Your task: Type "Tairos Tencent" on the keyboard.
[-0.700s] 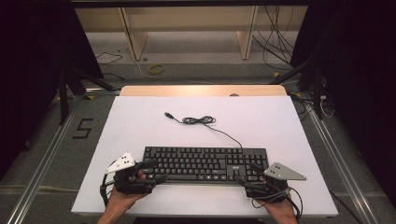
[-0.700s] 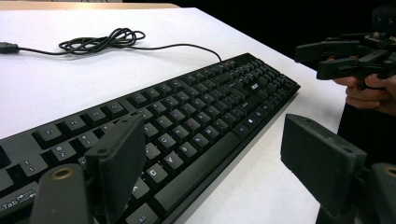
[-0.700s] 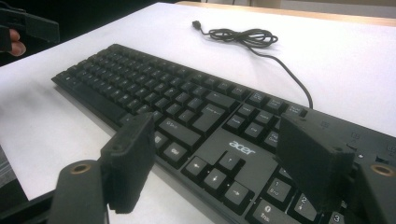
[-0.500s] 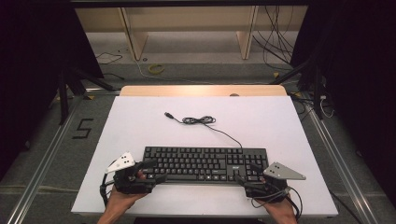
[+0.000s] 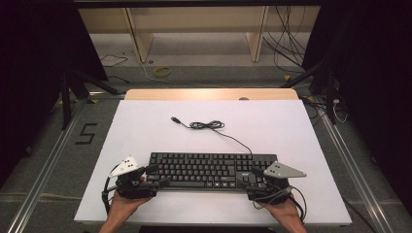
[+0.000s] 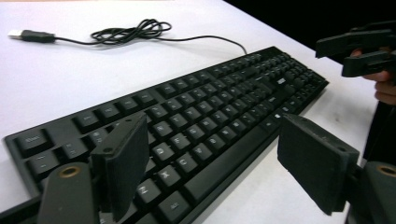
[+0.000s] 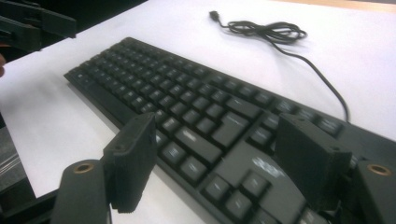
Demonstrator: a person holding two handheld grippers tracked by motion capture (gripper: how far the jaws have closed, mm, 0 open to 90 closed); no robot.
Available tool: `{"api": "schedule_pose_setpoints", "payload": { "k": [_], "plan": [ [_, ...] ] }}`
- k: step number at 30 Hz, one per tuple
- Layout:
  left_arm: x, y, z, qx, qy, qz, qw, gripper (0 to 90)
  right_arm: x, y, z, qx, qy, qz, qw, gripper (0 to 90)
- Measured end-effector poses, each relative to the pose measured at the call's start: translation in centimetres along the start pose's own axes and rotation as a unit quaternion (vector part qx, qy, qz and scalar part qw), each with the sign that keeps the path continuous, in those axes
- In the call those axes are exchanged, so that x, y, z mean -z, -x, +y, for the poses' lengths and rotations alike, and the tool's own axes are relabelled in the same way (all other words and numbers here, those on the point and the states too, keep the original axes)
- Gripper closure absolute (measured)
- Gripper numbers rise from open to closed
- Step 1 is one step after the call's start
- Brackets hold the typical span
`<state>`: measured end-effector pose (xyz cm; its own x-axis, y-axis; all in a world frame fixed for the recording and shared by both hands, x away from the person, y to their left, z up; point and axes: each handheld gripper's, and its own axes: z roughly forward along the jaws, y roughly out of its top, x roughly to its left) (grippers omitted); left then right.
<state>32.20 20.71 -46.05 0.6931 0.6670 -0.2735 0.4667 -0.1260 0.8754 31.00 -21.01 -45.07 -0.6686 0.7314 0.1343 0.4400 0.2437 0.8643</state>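
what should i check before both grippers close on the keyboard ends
1. Left gripper jaws open: ok, they stand wide over the left end of the black keyboard.
2. Right gripper jaws open: ok, wide over the keyboard's right end.
3. Pads pressing the keyboard's edges yet: not ok, a gap shows beside each pad.
4. Keyboard flat on the white table: ok.
5. USB cable free to follow: ok, it lies loosely coiled behind the keyboard, plug unattached.
6. How deep each far-side jaw sits past the keyboard's back edge: cannot tell.
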Motion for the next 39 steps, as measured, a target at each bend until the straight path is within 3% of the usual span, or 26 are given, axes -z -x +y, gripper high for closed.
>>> {"api": "schedule_pose_setpoints", "payload": {
  "k": [2, 10, 23, 33, 39],
  "plan": [
    [0.2, -0.3, 0.1, 0.002, -0.005, 0.015, 0.9999, 26.5, -0.6, -0.3, 0.6, 0.003, -0.002, 0.006, 1.0000, 31.6],
    [0.4, -0.8, 0.0, 0.006, -0.024, 0.034, 0.9991, 31.7, -3.5, -1.7, 2.9, 0.022, -0.016, 0.025, 0.9993, 34.4],
    [0.6, -1.7, -0.2, 0.023, -0.050, 0.048, 0.9973, 46.1, -7.1, -2.9, 5.3, 0.037, -0.048, 0.047, 0.9970, 41.5],
    [0.6, -2.3, -0.4, 0.035, -0.070, 0.055, 0.9954, 65.2, -9.9, -4.1, 6.0, 0.046, -0.080, 0.065, 0.9936, 58.1],
    [0.4, -2.5, -0.6, 0.037, -0.086, 0.057, 0.9940, 76.1, -11.4, -4.7, 6.4, 0.051, -0.086, 0.074, 0.9923, 68.9]
  ]
}}
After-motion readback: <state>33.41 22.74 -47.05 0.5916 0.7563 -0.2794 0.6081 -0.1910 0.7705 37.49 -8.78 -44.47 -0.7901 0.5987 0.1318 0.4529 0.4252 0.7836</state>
